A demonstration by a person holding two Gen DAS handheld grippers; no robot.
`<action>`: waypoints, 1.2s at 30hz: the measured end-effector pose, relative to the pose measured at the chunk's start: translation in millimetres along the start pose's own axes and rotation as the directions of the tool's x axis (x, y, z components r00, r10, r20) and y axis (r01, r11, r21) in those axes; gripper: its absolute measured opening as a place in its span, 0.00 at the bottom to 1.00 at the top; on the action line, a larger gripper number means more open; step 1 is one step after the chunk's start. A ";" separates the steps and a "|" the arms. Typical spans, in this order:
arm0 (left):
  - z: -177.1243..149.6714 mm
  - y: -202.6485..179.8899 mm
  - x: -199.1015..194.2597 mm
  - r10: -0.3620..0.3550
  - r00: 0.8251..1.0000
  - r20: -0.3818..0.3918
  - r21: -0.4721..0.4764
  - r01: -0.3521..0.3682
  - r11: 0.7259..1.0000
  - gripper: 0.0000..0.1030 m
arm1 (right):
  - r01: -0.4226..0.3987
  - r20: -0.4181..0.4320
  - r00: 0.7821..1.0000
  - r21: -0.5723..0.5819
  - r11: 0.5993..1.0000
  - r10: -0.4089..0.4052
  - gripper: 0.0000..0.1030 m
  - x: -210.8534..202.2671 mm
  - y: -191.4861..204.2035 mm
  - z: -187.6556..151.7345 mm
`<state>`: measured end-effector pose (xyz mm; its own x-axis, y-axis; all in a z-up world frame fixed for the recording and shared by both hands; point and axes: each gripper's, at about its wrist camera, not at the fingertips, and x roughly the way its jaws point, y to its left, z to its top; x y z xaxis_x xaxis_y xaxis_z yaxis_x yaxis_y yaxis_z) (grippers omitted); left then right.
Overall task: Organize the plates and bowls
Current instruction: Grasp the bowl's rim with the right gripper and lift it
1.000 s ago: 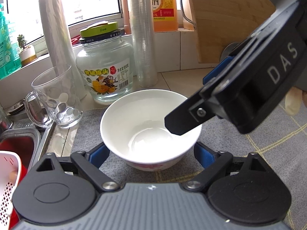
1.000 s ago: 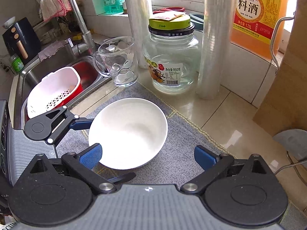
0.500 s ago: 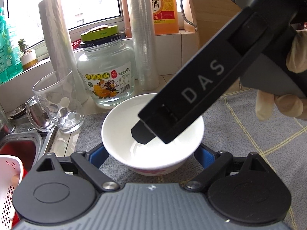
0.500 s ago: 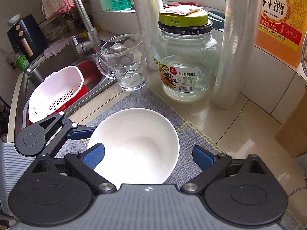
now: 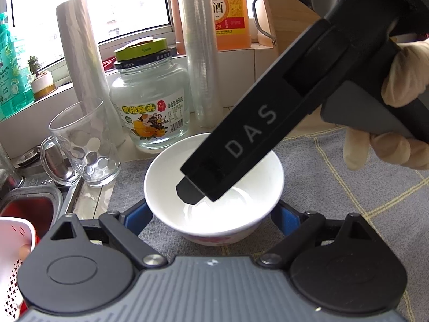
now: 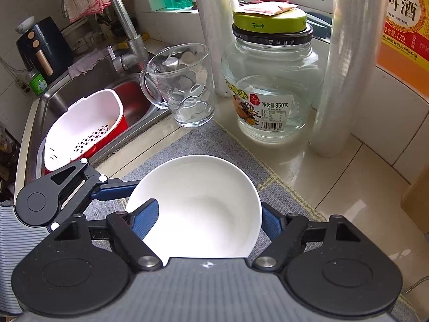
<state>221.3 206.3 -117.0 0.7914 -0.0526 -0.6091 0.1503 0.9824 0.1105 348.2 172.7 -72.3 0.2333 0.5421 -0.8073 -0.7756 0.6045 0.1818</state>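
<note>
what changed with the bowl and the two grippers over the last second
The right gripper came in over the white bowl and its jaws are closing, one pad inside the rim and one outside. The left gripper stayed open astride the bowl, which has not moved on the grey mat.

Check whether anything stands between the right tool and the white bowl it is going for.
Nothing visible does. The right tool is at the bowl: one finger sits inside it, the other outside its rim, and the jaws are closing. The glass mug and jar stand behind the bowl, clear of it.
</note>
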 end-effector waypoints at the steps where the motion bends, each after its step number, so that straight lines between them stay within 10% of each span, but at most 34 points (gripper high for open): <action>1: 0.0 0.2 -0.4 0.000 1.000 -0.001 0.000 0.000 1.000 0.91 | -0.001 -0.001 1.000 -0.001 1.000 0.001 0.82 0.2 0.3 0.3; 36: -0.9 10.1 -0.9 -0.062 0.998 0.022 -0.041 0.063 0.997 0.91 | -0.032 0.002 0.999 0.027 0.999 0.032 0.82 0.4 -6.1 2.7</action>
<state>221.6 216.4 -116.1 0.7935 -0.1170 -0.5972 0.1754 0.9837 0.0403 354.6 170.9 -72.2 0.2095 0.5627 -0.7997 -0.7664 0.6024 0.2230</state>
